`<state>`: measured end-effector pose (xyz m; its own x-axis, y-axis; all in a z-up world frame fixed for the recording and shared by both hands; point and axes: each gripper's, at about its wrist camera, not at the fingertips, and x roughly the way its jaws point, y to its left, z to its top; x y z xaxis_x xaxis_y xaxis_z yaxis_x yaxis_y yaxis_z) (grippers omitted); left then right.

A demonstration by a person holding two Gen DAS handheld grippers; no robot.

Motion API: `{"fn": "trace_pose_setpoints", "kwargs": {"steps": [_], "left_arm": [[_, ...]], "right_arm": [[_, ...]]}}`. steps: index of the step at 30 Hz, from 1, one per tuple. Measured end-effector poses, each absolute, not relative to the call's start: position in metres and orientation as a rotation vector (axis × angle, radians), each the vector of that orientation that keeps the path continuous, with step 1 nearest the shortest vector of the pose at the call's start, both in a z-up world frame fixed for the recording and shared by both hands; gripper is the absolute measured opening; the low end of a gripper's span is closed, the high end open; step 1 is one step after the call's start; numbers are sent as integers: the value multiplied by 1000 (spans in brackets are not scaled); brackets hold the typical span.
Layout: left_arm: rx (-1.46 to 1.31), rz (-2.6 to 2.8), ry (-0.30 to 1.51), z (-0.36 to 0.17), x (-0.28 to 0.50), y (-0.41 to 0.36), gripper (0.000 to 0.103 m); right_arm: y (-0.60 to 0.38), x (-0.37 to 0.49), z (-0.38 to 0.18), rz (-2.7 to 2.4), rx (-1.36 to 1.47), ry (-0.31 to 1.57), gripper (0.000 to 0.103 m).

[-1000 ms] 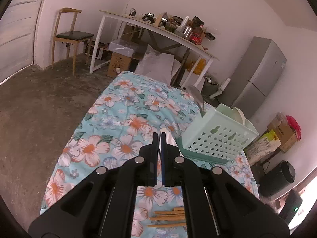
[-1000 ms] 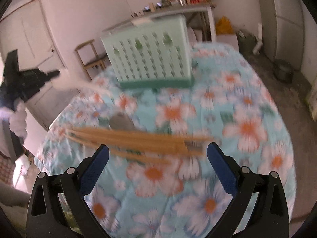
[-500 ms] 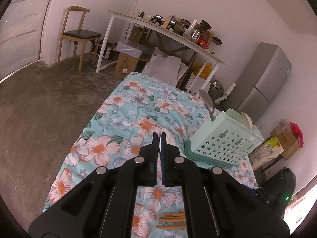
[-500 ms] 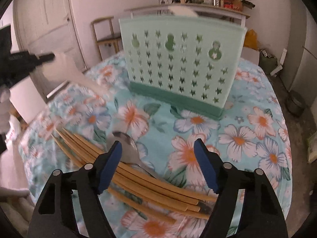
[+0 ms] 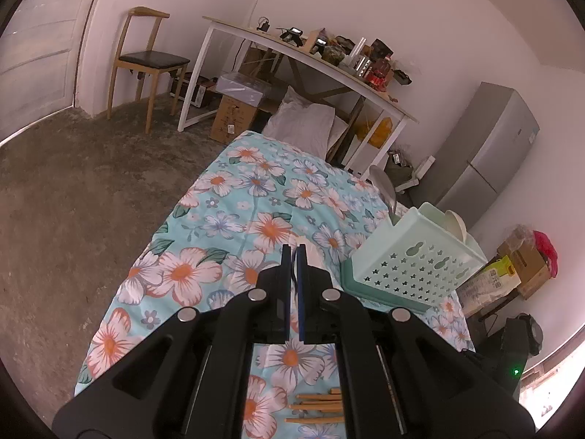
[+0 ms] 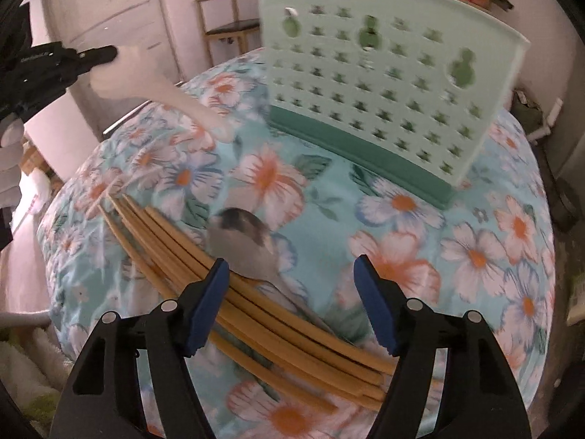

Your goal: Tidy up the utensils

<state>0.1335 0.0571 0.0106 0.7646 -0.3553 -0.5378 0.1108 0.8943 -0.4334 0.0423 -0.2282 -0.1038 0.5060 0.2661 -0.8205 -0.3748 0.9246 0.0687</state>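
My left gripper [image 5: 292, 252] is shut on a flat white utensil [image 6: 164, 91], which it holds above the flowered cloth [image 5: 219, 197]. My right gripper [image 6: 290, 274] hangs low over a bundle of wooden chopsticks [image 6: 175, 241] and a metal spoon [image 6: 245, 245] lying on the cloth. Its jaws are closing, with the spoon's handle and the chopsticks between them, and the pads press on nothing. A pale green perforated basket [image 6: 384, 84] stands just behind them. In the left wrist view the basket [image 5: 413, 267] holds a metal spoon [image 5: 382, 183] and a white spoon [image 5: 457, 223].
The table's edges drop to a bare floor [image 5: 73, 201] on the left. Further back stand a wooden chair [image 5: 146, 58], a cluttered white desk [image 5: 292, 58] with boxes beneath it, and a grey fridge [image 5: 486, 153]. Cardboard boxes [image 5: 526, 267] sit at the right.
My right gripper has swung in and dropped closer over the chopsticks and spoon, and its jaws have narrowed. My left gripper has stayed put, still holding the white utensil.
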Motion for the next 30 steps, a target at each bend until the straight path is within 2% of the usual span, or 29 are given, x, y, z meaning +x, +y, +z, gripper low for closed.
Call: {"fn": "trace_pose_setpoints", "kwargs": {"steps": [9, 19, 26, 30], "left_arm": [[-414, -253, 660, 6, 132, 59, 2], [-425, -252, 663, 5, 130, 61, 2], [-425, -258, 666, 5, 131, 62, 2], [-425, -260, 674, 3, 129, 59, 2]], "right_arm": [[-218, 63, -111, 395, -101, 989, 68], [-295, 91, -107, 160, 134, 973, 66], [-261, 79, -108, 214, -18, 971, 62], [-269, 87, -115, 213, 19, 1001, 58]]}}
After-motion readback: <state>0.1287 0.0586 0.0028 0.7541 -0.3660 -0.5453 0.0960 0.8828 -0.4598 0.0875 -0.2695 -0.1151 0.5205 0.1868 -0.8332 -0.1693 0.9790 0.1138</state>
